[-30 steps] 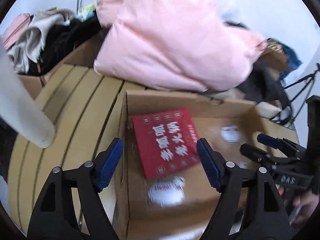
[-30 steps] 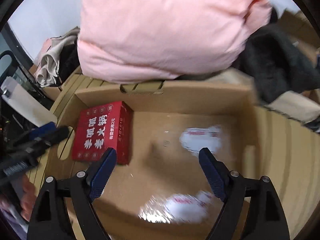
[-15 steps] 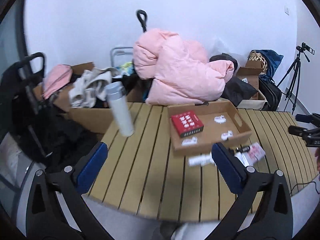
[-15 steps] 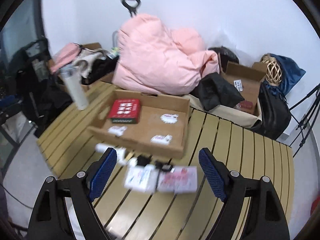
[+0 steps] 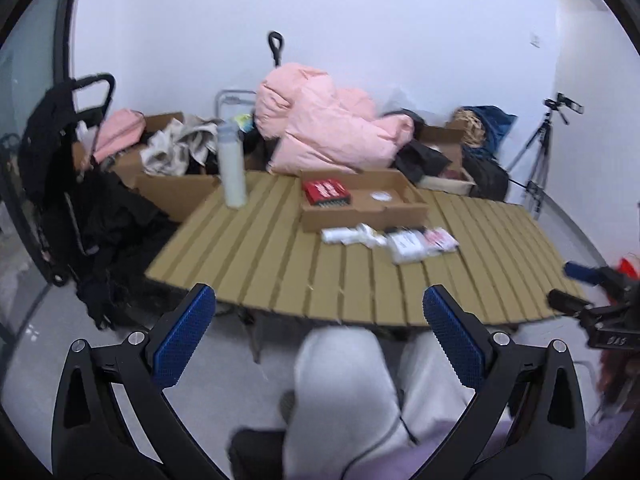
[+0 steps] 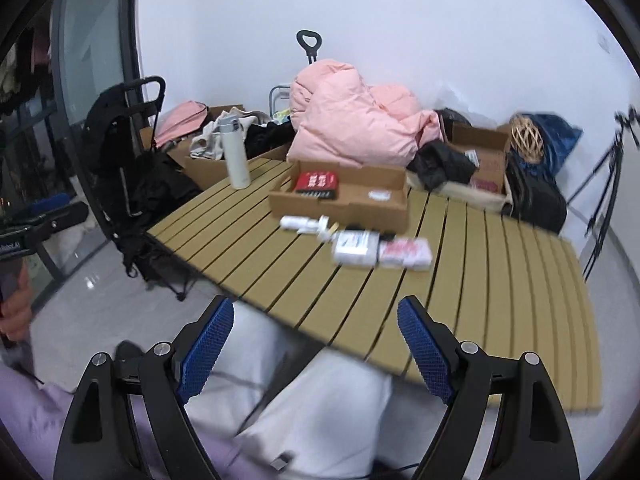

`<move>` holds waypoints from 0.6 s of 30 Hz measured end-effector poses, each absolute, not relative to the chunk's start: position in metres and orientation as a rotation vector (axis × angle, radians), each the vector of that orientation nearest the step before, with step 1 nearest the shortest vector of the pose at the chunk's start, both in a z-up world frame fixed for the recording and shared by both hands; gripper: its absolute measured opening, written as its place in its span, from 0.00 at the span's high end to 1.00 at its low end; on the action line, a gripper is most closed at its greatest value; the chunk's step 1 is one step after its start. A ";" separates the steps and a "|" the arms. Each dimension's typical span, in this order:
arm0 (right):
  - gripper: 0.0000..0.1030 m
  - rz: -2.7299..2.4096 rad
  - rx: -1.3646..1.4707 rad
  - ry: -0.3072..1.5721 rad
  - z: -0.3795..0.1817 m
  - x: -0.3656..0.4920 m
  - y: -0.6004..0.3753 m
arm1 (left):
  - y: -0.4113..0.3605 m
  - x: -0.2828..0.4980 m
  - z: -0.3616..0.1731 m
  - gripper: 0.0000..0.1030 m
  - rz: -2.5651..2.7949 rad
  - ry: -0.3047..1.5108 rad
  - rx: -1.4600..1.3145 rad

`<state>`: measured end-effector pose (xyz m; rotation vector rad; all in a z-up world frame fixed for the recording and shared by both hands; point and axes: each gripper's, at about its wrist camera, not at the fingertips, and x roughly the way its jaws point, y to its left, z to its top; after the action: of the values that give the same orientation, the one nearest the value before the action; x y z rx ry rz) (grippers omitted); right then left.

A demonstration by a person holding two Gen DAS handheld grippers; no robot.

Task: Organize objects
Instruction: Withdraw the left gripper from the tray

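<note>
A shallow cardboard tray (image 5: 362, 210) (image 6: 340, 206) sits on the slatted wooden table (image 5: 280, 272) (image 6: 500, 280). A red box (image 5: 326, 193) (image 6: 316, 181) lies in the tray's left end. In front of the tray lie a white tube (image 5: 340, 235) (image 6: 300, 223), a white packet (image 5: 404, 242) (image 6: 356, 246) and a pink-red packet (image 5: 440, 238) (image 6: 406, 252). My left gripper (image 5: 319, 296) and right gripper (image 6: 316, 306) both hang open and empty, short of the table's near edge, above the person's light trousers (image 5: 340, 380).
A white bottle (image 5: 231, 168) (image 6: 236, 156) stands at the table's back left. Behind the table are a pink quilted bundle (image 5: 328, 124), cardboard boxes of clothes (image 5: 176, 188) and dark bags. A black cart (image 5: 60, 168) stands left, a tripod (image 5: 540, 160) right.
Both grippers have pulled back and up from over the tray to beyond the table's near edge. The left jaws have spread wider. The red box stays in the tray.
</note>
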<state>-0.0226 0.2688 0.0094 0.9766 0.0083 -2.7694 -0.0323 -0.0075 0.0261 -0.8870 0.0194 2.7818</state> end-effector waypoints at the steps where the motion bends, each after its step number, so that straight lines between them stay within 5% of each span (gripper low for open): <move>1: 0.15 -2.761 0.975 -0.032 0.004 -0.015 0.268 | -0.005 -0.027 0.024 0.00 2.766 0.033 -0.898; 18: 0.15 -2.700 1.082 -0.125 -0.031 -0.008 0.262 | 0.005 -0.034 -0.007 0.00 2.714 0.032 -1.030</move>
<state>-0.0085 0.2620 -0.0315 1.0823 -0.1249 -2.7002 -0.0342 0.0052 -0.0065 -1.0303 0.0323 2.7144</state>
